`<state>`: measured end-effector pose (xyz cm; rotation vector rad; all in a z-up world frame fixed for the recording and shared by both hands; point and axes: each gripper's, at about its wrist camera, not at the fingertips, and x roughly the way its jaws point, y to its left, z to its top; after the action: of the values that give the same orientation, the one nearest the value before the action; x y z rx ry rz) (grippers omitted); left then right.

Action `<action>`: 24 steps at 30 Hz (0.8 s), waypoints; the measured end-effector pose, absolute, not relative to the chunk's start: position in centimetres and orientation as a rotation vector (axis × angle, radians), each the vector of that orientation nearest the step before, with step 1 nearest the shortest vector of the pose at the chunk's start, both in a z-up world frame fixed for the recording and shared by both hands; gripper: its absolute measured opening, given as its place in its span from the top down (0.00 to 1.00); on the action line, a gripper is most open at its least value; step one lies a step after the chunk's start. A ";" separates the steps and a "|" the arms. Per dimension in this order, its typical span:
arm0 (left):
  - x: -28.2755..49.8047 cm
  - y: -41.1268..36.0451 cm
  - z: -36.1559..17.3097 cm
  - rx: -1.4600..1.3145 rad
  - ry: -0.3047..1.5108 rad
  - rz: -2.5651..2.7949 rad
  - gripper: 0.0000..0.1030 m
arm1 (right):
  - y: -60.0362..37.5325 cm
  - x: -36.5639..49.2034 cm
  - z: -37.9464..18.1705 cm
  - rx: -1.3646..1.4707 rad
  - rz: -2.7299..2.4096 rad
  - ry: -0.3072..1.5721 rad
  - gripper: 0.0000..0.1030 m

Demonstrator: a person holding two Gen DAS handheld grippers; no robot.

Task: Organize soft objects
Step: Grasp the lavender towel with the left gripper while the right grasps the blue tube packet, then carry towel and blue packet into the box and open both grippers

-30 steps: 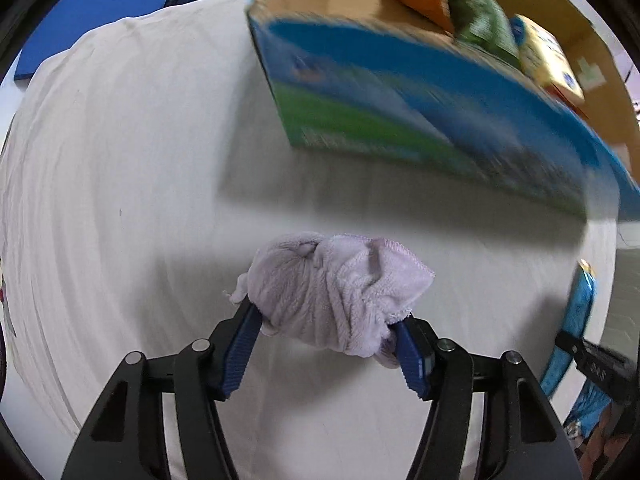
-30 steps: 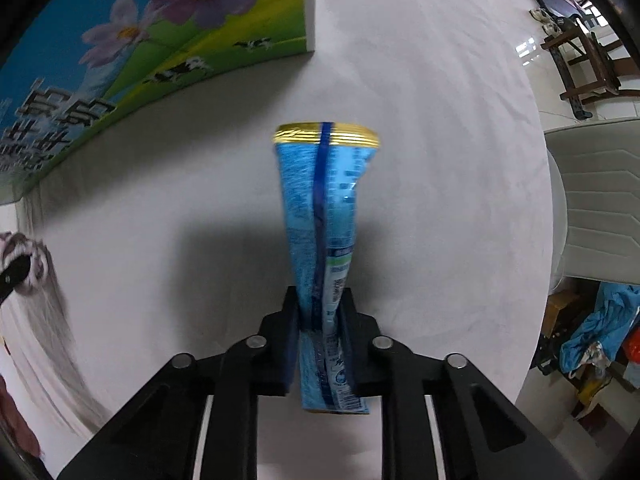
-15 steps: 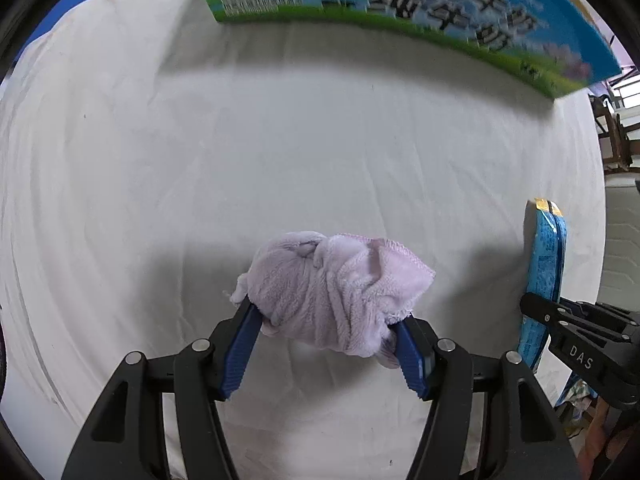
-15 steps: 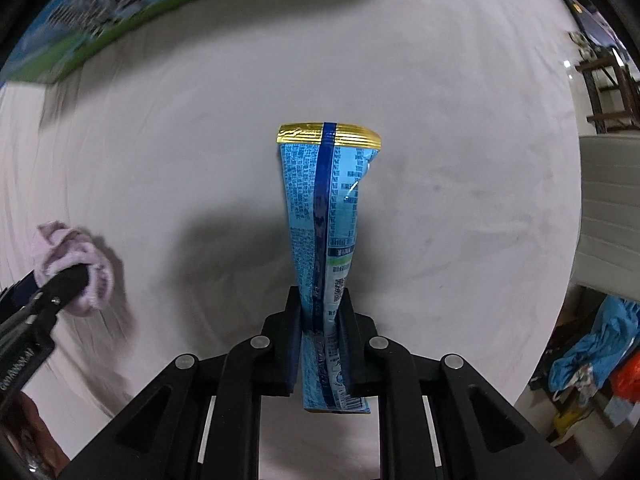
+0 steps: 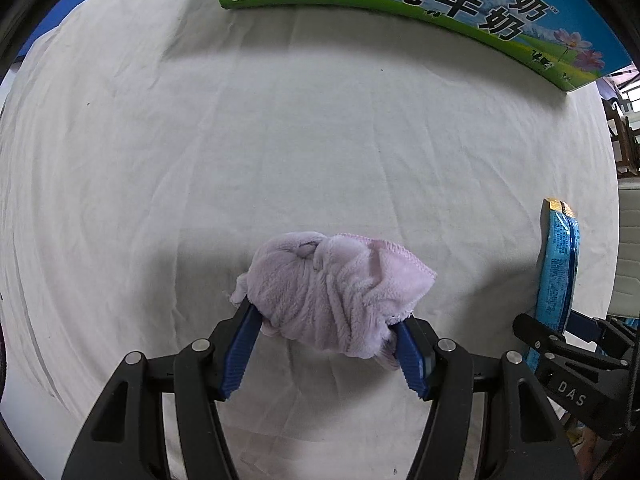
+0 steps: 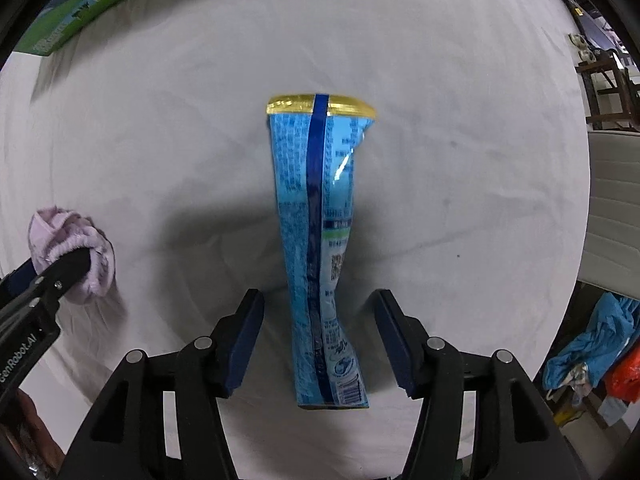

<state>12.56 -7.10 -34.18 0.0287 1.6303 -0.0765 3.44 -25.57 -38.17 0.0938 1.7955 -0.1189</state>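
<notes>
My left gripper [image 5: 326, 330] is shut on a crumpled lilac towel [image 5: 332, 288] and holds it low over the white cloth-covered table [image 5: 280, 140]. The towel also shows in the right wrist view [image 6: 72, 256], at the far left. My right gripper [image 6: 318, 334] is open; its jaws stand apart on either side of a blue snack pouch [image 6: 320, 240] with a gold top edge, which lies between them without touching the pads. The pouch also shows at the right edge of the left wrist view [image 5: 556, 268].
A blue and green milk carton box [image 5: 440, 4] stands at the far side of the table; its corner shows in the right wrist view [image 6: 80, 0]. A pale chair [image 6: 616, 208] and coloured clutter [image 6: 592, 364] lie beyond the table's right edge.
My right gripper has opened and let go of the blue pouch. Both grippers have lowered toward the table, away from the box. The left gripper still grips the towel.
</notes>
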 end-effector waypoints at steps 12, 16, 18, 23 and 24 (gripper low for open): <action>11.8 -6.6 -30.9 0.005 1.578 -0.099 0.42 | -23.3 1.3 -37.9 0.064 -0.115 1.782 0.84; 11.5 -6.6 -28.9 -0.020 1.555 -0.122 0.42 | -23.8 0.4 -36.9 0.091 -0.091 1.761 0.86; 11.6 -6.4 -27.3 -0.041 1.534 -0.136 0.42 | -23.7 0.3 -35.4 0.115 -0.066 1.739 0.87; 12.5 -6.0 -22.9 -0.093 1.467 -0.180 0.42 | -23.3 0.9 -30.8 0.163 -0.006 1.663 0.87; 12.9 -5.9 -21.8 -0.100 1.448 -0.190 0.42 | -23.6 1.2 -30.2 0.173 0.003 1.651 0.87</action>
<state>12.88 -5.89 -21.77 -0.1003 1.4482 -0.1896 1.20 -23.60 -30.19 0.1729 1.6507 0.0031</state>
